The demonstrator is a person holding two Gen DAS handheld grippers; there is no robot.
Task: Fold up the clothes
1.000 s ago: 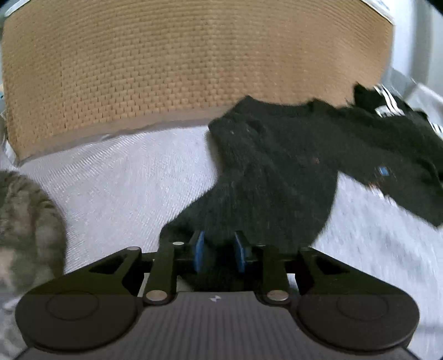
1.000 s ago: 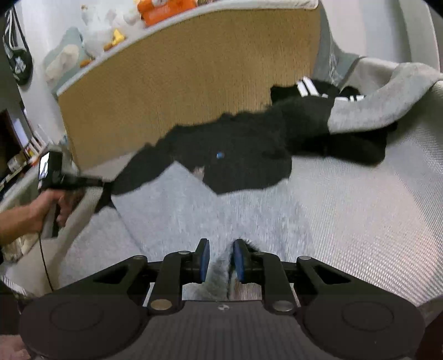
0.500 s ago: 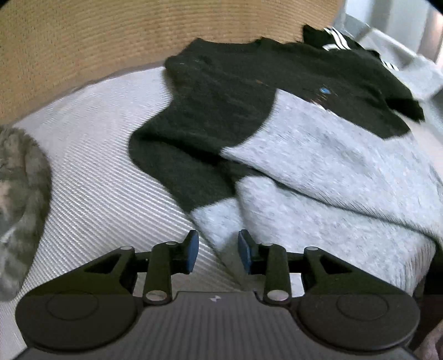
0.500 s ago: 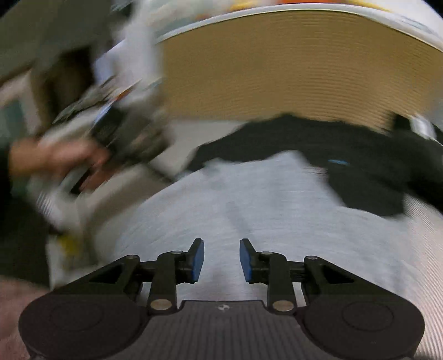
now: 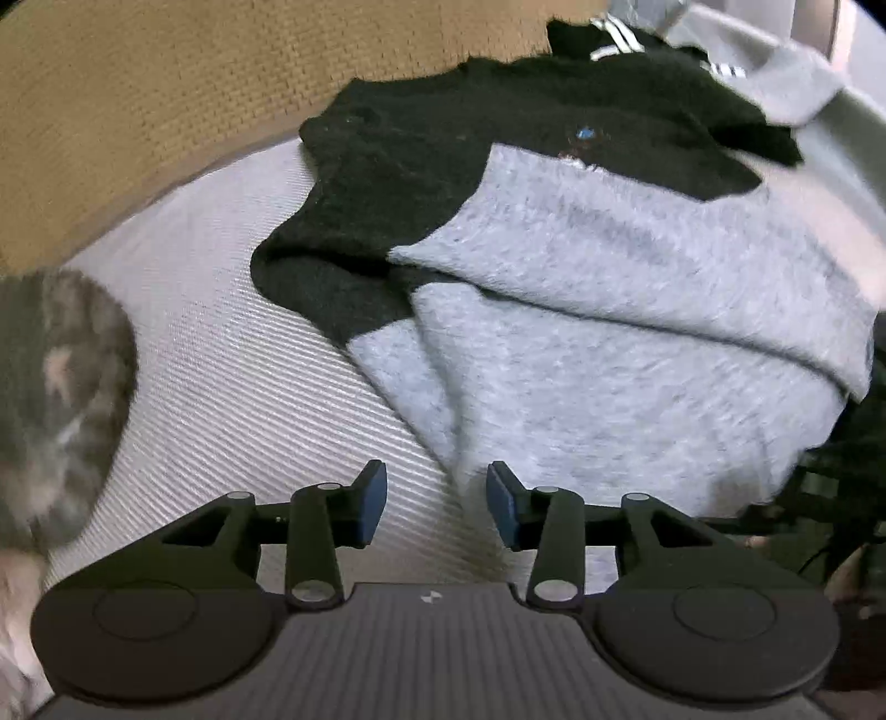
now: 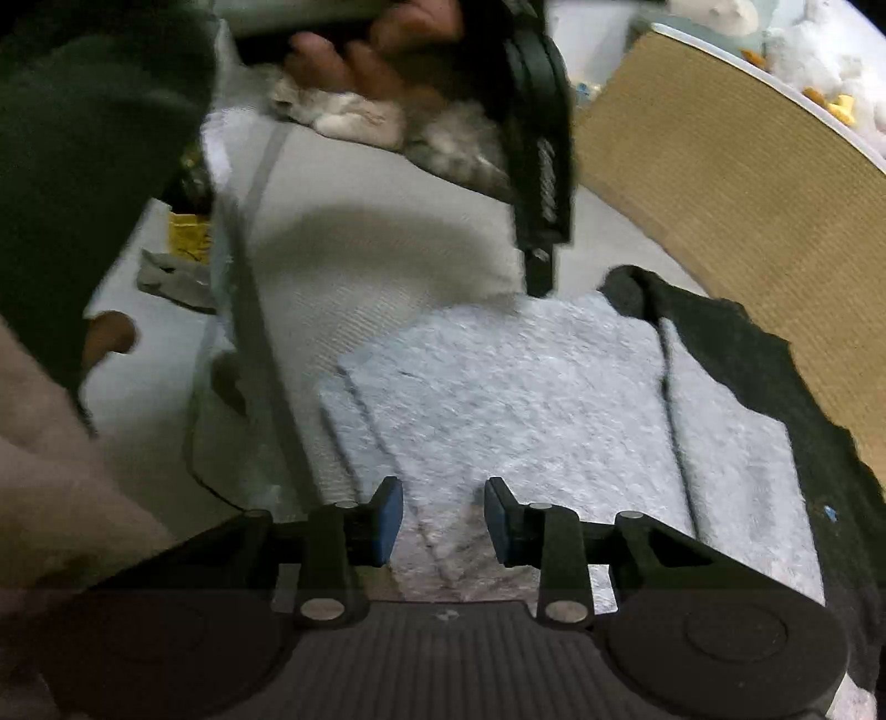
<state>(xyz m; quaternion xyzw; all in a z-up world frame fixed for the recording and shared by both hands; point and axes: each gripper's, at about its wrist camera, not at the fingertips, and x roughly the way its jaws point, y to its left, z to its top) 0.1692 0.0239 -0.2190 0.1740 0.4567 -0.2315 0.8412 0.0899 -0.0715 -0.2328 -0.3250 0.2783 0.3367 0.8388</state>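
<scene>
A fuzzy sweater, black [image 5: 443, 144] on top and grey [image 5: 626, 354] below, lies on the white mattress [image 5: 232, 354] with its grey half folded back over the black. My left gripper [image 5: 436, 501] hovers over the grey hem's near left corner, jaws opening, nothing pressed between the blue pads. In the right wrist view the folded grey layers [image 6: 531, 387] fill the middle, with the black part [image 6: 775, 376] behind. My right gripper [image 6: 443, 515] is above the grey edge, jaws opening and clear of the cloth. The left tool [image 6: 540, 166] and the hand holding it show at the top.
A tan woven headboard [image 5: 166, 88] runs along the far side. A tabby cat [image 5: 61, 399] lies at the left of the mattress, also near the hand [image 6: 454, 149]. More clothes, black with white stripes [image 5: 614, 39], sit at the back right. The mattress edge [image 6: 260, 332] drops to the left.
Both grippers let go of the sweater and their jaws widened. The grey half now lies folded over the black part. The right gripper rolled and swung left; the left one drew back.
</scene>
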